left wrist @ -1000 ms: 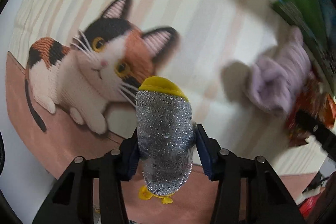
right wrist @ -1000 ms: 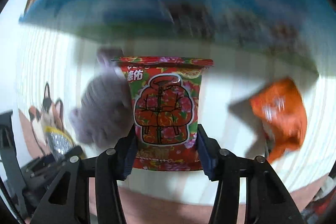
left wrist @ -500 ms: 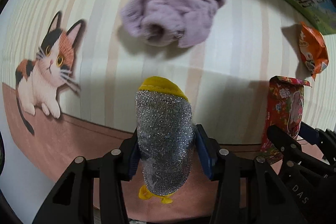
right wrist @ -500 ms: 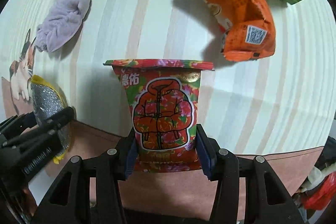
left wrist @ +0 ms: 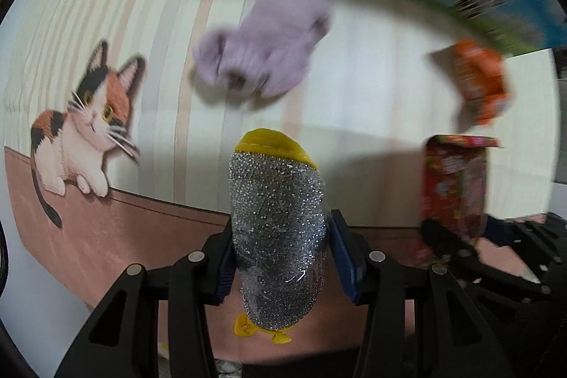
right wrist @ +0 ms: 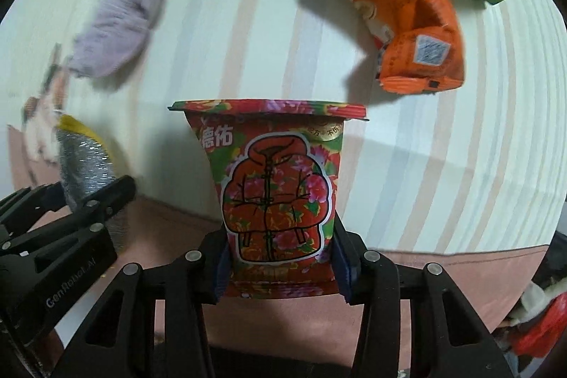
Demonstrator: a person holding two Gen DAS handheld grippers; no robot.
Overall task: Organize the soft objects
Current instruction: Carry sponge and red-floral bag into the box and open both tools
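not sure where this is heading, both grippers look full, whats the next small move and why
Probably lower the left gripper toward the mat and release the silver scrubber near the purple sock. Both grippers are loaded, with the right gripper clamping the red packet, so neither can pick anything.

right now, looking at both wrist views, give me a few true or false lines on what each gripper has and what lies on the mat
1. The left gripper is shut on a silver scrubber. True.
2. The right gripper is open. False: it is shut on a red packet.
3. An orange packet lies on the mat. True.
4. The purple cloth is held. False: it lies on the mat.
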